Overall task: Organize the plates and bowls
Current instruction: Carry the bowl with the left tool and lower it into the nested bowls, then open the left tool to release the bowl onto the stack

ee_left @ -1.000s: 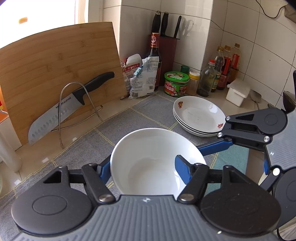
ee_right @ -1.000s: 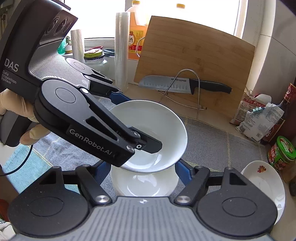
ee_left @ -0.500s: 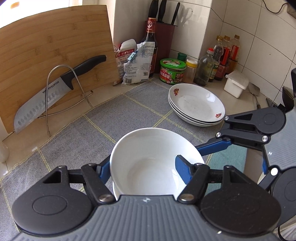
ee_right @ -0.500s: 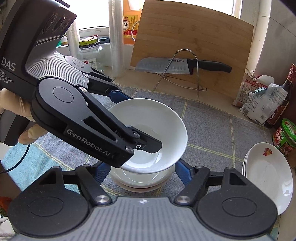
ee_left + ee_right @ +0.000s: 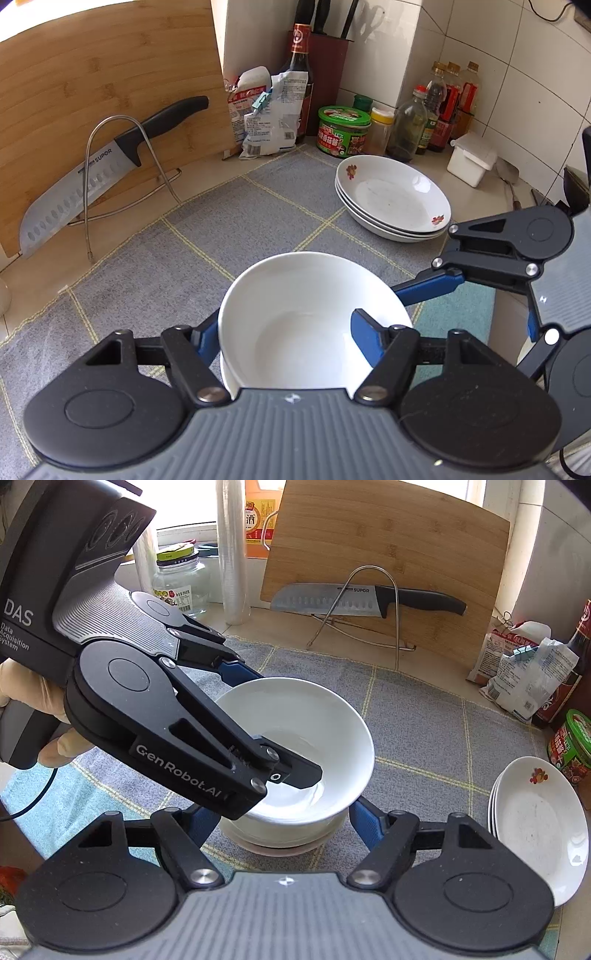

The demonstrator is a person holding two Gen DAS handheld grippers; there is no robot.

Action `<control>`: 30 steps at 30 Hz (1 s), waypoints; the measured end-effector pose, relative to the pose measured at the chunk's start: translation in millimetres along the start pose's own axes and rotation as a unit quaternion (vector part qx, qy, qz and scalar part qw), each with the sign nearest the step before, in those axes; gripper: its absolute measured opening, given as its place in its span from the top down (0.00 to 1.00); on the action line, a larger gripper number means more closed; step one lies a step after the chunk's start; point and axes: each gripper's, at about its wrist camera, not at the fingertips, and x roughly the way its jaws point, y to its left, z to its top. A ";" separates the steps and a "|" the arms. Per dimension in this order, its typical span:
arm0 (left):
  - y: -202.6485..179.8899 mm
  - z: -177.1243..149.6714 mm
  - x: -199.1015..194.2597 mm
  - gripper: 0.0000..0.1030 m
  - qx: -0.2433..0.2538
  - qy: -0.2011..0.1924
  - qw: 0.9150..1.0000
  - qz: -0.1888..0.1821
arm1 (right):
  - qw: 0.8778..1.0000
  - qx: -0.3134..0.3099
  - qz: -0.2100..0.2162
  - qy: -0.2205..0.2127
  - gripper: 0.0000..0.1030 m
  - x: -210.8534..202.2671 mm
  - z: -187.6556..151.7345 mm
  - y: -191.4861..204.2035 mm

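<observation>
While I hold my left gripper [image 5: 284,328] over the grey checked cloth mat [image 5: 240,221], the plain white ceramic bowl [image 5: 306,709] sits nested upright in the top of a short stack of white bowls [image 5: 288,830] on that mat. One blue-padded finger reaches down inside the bowl and the other lies against the outside of its wall, so the wall runs between them. Whether the pads press on it or merely flank it, I cannot tell. My gloved hand [image 5: 22,698] grips the handle at the left edge of the right wrist view.

My right gripper [image 5: 282,819] points down at the same stack from the near side, with its two fingers just beside the lower bowls, one on each flank. They stand very close to the rim, but I cannot tell if they clamp it.

Well apart, toward the tiled corner, a stack of shallow white plates with small red flower prints [image 5: 391,192] rests on the mat's edge. Behind, a bamboo cutting board [image 5: 92,74] leans upright with a black-handled kitchen knife [image 5: 92,177] on a wire stand before it.
</observation>
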 end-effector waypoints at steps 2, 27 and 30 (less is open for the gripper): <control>-0.4 -0.2 0.2 0.32 0.002 0.001 1.000 -0.001 | 1.000 0.001 0.001 0.001 0.22 0.7 -0.5 -0.5; 3.6 -3.9 -4.1 0.21 0.002 -0.018 1.000 0.001 | 1.000 0.000 0.005 -0.001 0.00 4.4 -4.3 1.6; 9.8 -3.4 -12.7 0.17 -0.004 -0.036 0.999 0.017 | 1.000 0.005 0.017 -0.009 0.00 -1.7 -5.6 -0.1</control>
